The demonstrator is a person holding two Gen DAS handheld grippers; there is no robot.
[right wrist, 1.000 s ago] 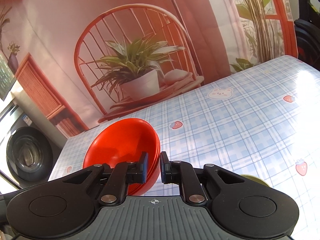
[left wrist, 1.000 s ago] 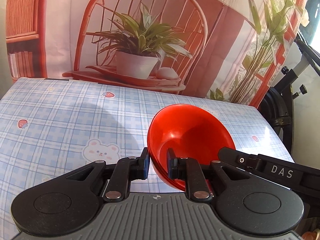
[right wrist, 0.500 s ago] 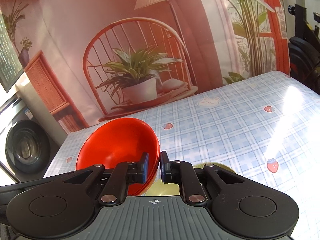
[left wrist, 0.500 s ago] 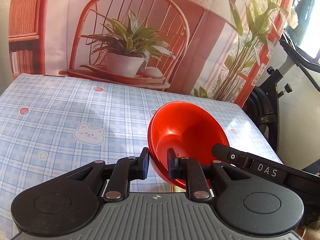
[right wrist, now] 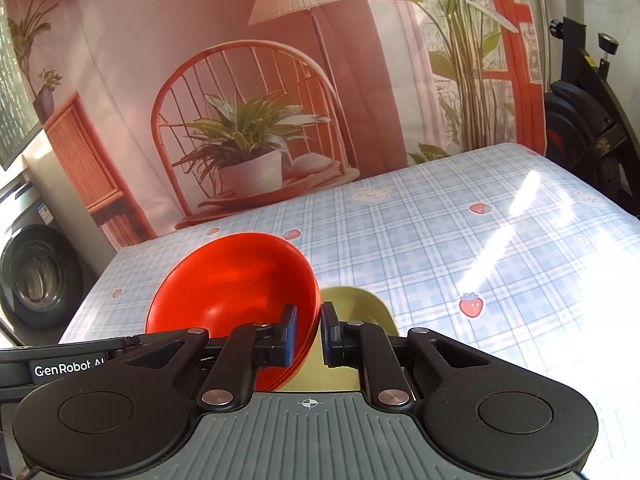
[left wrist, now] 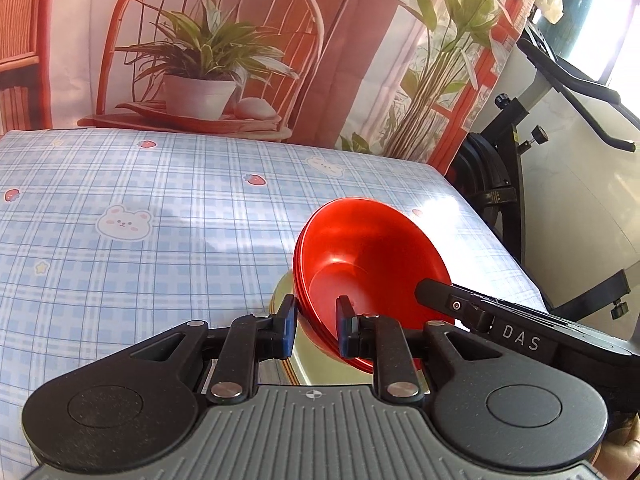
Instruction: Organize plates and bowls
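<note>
While both hand-held grippers, left and right, pinch opposite rims of the stacked red bowls, the stack hangs tilted just above a yellow-green plate on the table; setting it down apparently remains.

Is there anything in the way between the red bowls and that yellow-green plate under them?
Nothing visible. Both claws, left and right, pinch opposite rims of the red bowls, which look like a nested stack. The yellow-green plate lies right beneath on the checked tablecloth, its visible part bare.
</note>
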